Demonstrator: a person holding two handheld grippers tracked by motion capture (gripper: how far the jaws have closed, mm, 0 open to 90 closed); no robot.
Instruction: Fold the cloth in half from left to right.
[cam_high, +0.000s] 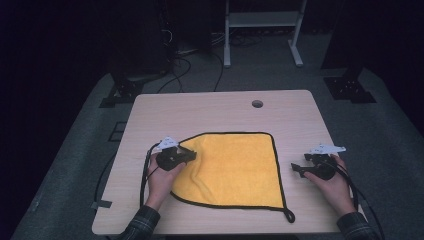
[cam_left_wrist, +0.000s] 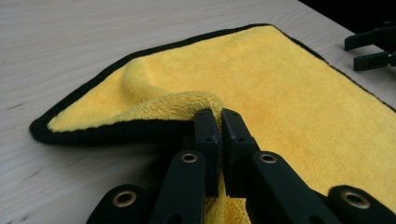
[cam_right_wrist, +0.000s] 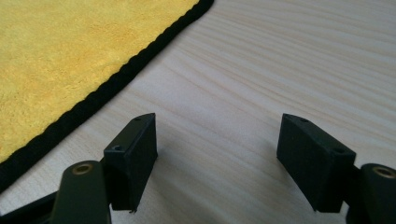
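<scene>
A raised fold at the left edge of the yellow cloth (cam_left_wrist: 261, 79) is pinched by the left gripper (cam_left_wrist: 219, 116); the cloth is spread mid-table (cam_high: 200, 105). Beyond its black-bound right edge, over bare wood, the right gripper (cam_right_wrist: 217, 140) is held wide open and empty

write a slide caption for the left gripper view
Left gripper pinching a raised fold of the black-edged yellow microfibre cloth.
</scene>
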